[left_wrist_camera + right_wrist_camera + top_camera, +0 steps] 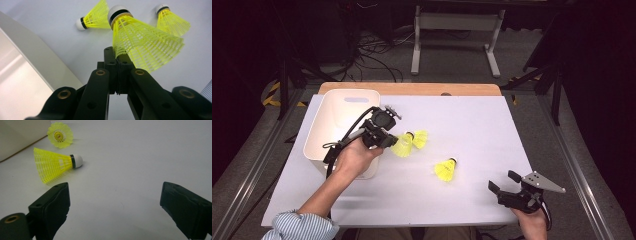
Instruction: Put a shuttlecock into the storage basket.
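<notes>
Shuttlecock point(140, 42), yellow-skirted, white-capped, pinched at its skirt by left gripper point(117, 62); right gripper point(115, 202) gapes wide.

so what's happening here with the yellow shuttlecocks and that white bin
A person works at a white table with a gripper in each hand. The left gripper is shut on the skirt edge of a yellow shuttlecock, held beside the white bin. Two other shuttlecocks lie on the table: one by the held one, one nearer the middle. The right gripper is open near the table's front edge, holding nothing.
</notes>
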